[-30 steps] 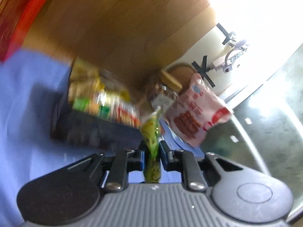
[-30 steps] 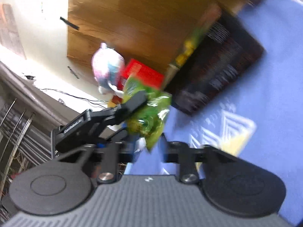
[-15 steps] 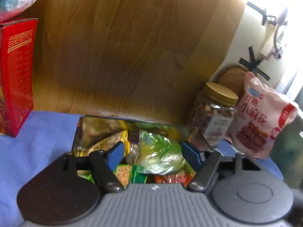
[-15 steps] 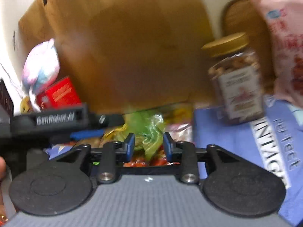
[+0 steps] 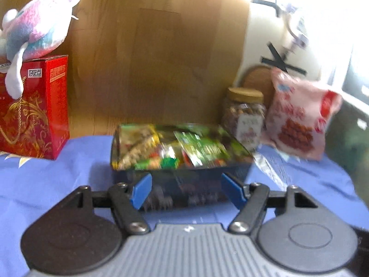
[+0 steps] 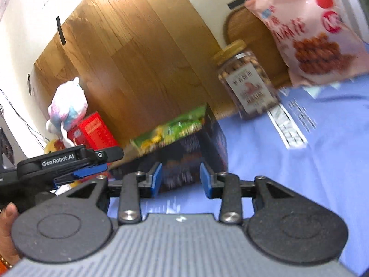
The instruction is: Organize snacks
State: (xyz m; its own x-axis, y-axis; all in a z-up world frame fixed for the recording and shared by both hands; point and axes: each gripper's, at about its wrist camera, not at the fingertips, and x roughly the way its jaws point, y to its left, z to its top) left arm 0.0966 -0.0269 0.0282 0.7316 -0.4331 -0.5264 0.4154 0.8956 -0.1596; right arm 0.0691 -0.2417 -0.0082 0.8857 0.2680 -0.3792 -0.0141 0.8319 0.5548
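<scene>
1. The left gripper (image 5: pixel 186 190) has its jaws standing wide apart with nothing between the blue pads (image 5: pixel 141 191); it hangs over the blue cloth (image 5: pixel 57 184), just short of the dark box's near wall.
2. The right gripper (image 6: pixel 181 180) has just been opening its jaws; they now stand apart and empty, the pads (image 6: pixel 157 179) clear of everything, with the dark box's side seen through the gap.
3. The box (image 5: pixel 184 184) sits on the cloth, open at the top and filled to the brim with small snack packets (image 5: pixel 175 147), mostly green, yellow and red wrappers. The view is blurred, so single packets are hard to tell apart.
4. In the right wrist view the left gripper (image 6: pixel 90 167) shows from the side at the left edge, near the box's corner, with part of a hand (image 6: pixel 7 228) below it.
5. A clear jar (image 5: pixel 244 117) with a tan lid stands just beside the box's far right corner, and a pink snack bag (image 5: pixel 299 117) leans next to the jar.
6. A red carton (image 5: pixel 34 108) stands on the cloth well to the left of the box, with a pink and blue plush toy (image 5: pixel 34 27) lying on top of it.
7. A wooden board (image 5: pixel 156 53) rises behind everything.
</scene>
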